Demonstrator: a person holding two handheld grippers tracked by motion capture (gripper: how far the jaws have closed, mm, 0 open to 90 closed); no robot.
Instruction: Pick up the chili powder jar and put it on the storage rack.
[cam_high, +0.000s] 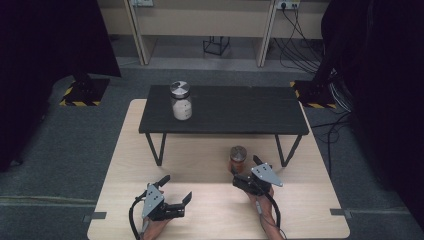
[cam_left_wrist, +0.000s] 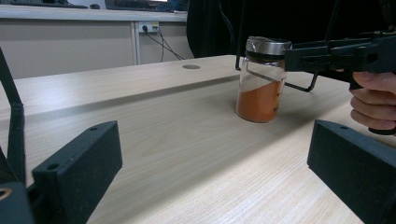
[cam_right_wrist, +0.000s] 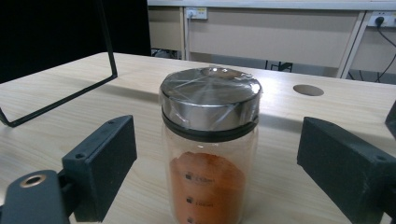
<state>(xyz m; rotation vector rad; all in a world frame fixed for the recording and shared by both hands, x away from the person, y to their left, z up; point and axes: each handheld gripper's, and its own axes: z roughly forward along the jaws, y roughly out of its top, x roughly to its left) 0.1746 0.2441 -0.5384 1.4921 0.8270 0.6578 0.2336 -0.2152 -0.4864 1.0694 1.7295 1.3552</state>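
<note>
High view adds white jar (cam_high: 181, 101) on black shelf (cam_high: 235, 112).

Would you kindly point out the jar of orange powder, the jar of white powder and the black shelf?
jar of orange powder (cam_right_wrist: 208, 182), right gripper view, on its glass wall.
jar of white powder (cam_high: 181, 106), high view, on its glass body.
black shelf (cam_high: 240, 110), high view, on its bare top.

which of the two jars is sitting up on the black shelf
The jar of white powder, at the left end of the black shelf. The jar of orange powder stands lower, on the wooden table, by the right gripper.
</note>
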